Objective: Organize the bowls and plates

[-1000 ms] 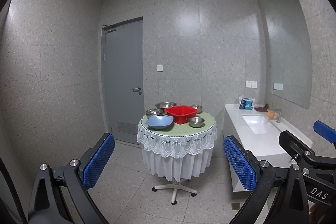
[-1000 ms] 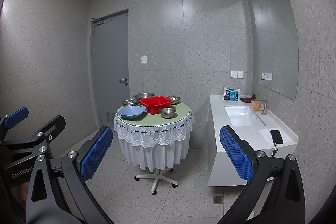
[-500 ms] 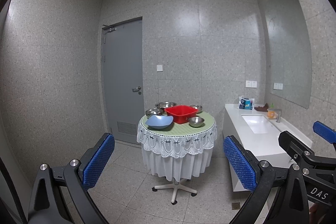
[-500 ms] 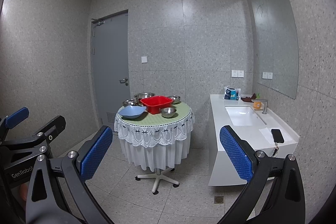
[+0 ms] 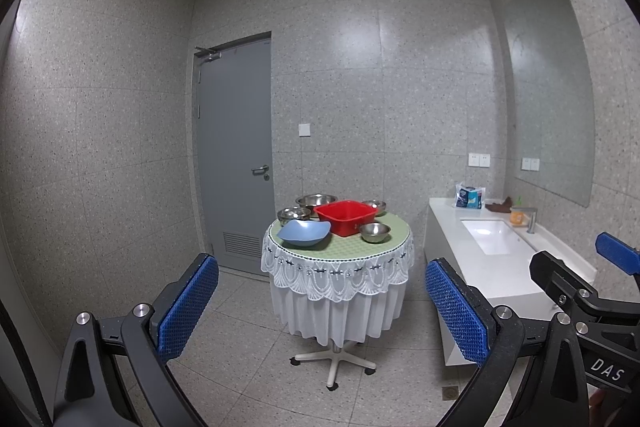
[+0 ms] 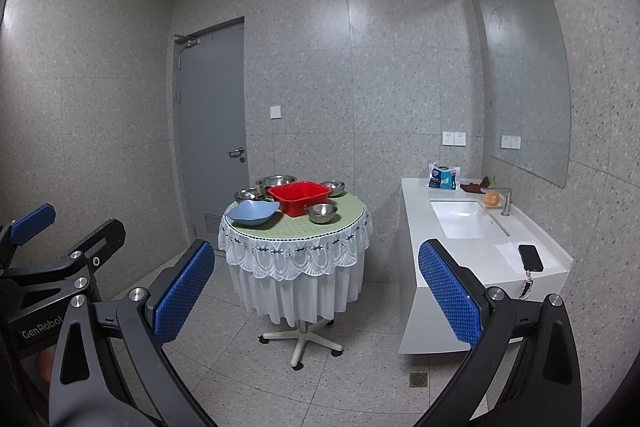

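A round table [image 5: 340, 255] [image 6: 296, 239] with a green top and white lace cloth stands ahead across the room. On it are a red square basin [image 5: 345, 217] [image 6: 298, 197], a blue plate-like bowl [image 5: 304, 233] [image 6: 251, 213] at front left, and several steel bowls, one at front right [image 5: 375, 231] [image 6: 321, 213]. My left gripper [image 5: 320, 311] is open and empty, far short of the table. My right gripper [image 6: 316, 301] is open and empty too.
A white counter [image 5: 500, 267] [image 6: 480, 251] with a sink stands to the right of the table; a phone [image 6: 531, 257] lies on its near end. A grey door [image 5: 236, 155] is behind on the left. A floor drain [image 6: 418, 379] lies below the counter.
Both views have crept slightly towards the table. Both grippers stay open and empty.
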Available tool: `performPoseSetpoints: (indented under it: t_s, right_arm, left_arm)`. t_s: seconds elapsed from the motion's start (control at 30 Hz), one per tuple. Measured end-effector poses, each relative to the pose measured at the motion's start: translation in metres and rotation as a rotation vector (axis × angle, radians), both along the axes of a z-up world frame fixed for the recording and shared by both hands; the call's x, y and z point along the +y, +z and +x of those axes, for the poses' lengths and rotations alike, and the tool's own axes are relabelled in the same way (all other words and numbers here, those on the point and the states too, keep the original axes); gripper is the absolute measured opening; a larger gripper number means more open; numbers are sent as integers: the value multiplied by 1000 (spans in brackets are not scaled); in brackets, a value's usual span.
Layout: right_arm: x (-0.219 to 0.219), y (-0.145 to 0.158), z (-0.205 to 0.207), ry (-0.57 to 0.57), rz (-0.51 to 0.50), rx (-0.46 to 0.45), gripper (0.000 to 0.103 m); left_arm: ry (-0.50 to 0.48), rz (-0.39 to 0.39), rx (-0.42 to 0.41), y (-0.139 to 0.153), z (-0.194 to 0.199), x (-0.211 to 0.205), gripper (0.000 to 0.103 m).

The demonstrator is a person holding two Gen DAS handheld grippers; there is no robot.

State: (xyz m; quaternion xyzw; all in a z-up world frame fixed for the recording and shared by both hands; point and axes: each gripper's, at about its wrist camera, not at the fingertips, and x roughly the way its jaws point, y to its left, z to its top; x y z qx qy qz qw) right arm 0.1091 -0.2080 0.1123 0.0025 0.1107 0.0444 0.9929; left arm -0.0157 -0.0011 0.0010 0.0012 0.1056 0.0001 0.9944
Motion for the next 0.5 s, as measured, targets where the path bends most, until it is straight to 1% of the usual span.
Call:
performPoseSetpoints:
  t_s: [0.5]
  right_arm:
    - [1, -2, 6, 4, 4, 7, 103]
  left_arm:
    - [3, 1, 3, -2, 5, -2, 102]
